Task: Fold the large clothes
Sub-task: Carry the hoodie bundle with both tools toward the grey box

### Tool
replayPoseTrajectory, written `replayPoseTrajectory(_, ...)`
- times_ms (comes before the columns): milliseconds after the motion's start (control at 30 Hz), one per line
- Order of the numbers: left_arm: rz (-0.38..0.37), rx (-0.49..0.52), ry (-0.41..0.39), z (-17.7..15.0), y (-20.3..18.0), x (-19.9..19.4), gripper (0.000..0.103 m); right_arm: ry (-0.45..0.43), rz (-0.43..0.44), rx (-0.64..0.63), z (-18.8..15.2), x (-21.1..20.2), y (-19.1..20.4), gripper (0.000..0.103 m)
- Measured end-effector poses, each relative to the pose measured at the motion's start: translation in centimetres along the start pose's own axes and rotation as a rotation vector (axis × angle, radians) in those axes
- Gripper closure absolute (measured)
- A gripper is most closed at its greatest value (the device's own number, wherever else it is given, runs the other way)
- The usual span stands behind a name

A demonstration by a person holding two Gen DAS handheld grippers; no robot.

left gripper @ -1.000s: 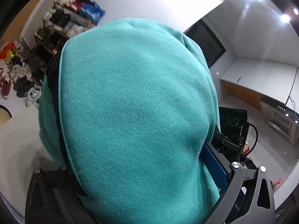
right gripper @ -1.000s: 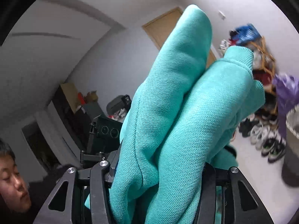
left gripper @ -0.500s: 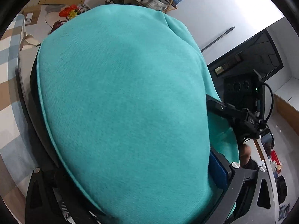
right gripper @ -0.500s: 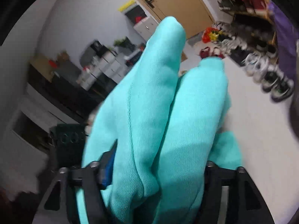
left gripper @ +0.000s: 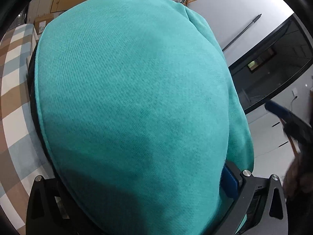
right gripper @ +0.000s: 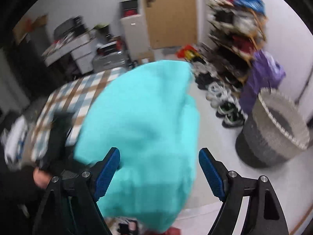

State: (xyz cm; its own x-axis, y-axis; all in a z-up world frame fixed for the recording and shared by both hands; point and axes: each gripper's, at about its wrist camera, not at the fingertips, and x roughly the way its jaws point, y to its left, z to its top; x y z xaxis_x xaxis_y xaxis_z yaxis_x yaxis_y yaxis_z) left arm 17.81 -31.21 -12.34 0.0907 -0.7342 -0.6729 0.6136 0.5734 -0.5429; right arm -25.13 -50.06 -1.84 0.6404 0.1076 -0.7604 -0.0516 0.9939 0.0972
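A large teal knit garment (left gripper: pixel 133 101) fills the left wrist view. It bulges between the jaws of my left gripper (left gripper: pixel 137 184), which is shut on it; only one blue pad (left gripper: pixel 229 182) shows. In the right wrist view the same teal garment (right gripper: pixel 144 129) hangs blurred in front of my right gripper (right gripper: pixel 159 156). The right gripper is open, its blue pads (right gripper: pixel 107 173) wide apart, and the cloth is out of its grip. The other gripper and hand (right gripper: pixel 50 152) show at the left.
A checked brown, blue and white table (right gripper: pixel 72 96) lies behind the garment. A grey woven basket (right gripper: pixel 273 129) stands on the floor at the right. A shoe rack (right gripper: pixel 232 45), rows of shoes and a purple bag (right gripper: pixel 262 78) line the wall. A wooden door (right gripper: pixel 170 13) is beyond.
My right gripper has opened and let go of the teal garment, which now hangs free ahead of it. Both views have swung downward toward the table and floor. The left gripper keeps its hold.
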Motion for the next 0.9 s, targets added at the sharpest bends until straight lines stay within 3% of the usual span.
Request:
replayPoseTrajectory(100,0.029,-0.007,0.003,0.3,-0.8,0.2,0.001,0.099,-0.008,0.027,-2.6,3.5,0.7,0.024)
replayPoseTrajectory(133,0.019,-0.012,0.004,0.2,-0.4,0.0,0.001,0.138,-0.010,0.058,-3.4,5.1,0.2,0.039)
replayPoseTrajectory(200,-0.013,0.002,0.033,-0.1,0.6,-0.4,0.001,0.209,-0.063,0.144,-4.9,8.9,-1.7,0.052)
replayPoseTrajectory(267,-0.074,0.002,0.081,-0.7,2.3,-1.6,0.001,0.195,-0.003,0.243,-5.7,10.4,-3.2,0.052)
replayPoseTrajectory(333,-0.093,0.004,0.078,-0.9,3.7,-3.6,0.001,0.160,0.028,0.281,-5.9,10.8,-4.0,0.053)
replayPoseTrajectory(467,-0.034,0.096,-0.046,0.3,4.5,-9.7,0.001,0.128,0.011,0.277,-6.3,10.8,-4.1,0.053)
replayPoseTrajectory(567,-0.055,0.155,-0.103,3.5,3.2,-11.6,0.001,0.110,0.016,0.316,-7.1,9.5,-3.8,0.053)
replayPoseTrajectory(633,-0.077,0.183,-0.058,4.9,2.0,-9.9,0.001,0.101,0.002,0.320,-7.2,9.7,-3.7,0.053)
replayPoseTrajectory(733,-0.015,0.259,0.056,5.9,1.7,-6.2,0.001,0.102,-0.020,0.322,-6.6,9.3,-2.9,0.052)
replayPoseTrajectory(867,0.171,0.358,0.194,5.1,1.3,-2.2,0.001,0.123,-0.041,0.320,-6.6,10.0,-2.7,0.052)
replayPoseTrajectory(900,0.173,0.359,0.212,4.1,3.2,-3.1,0.001,0.128,-0.048,0.310,-6.6,10.4,-2.6,0.052)
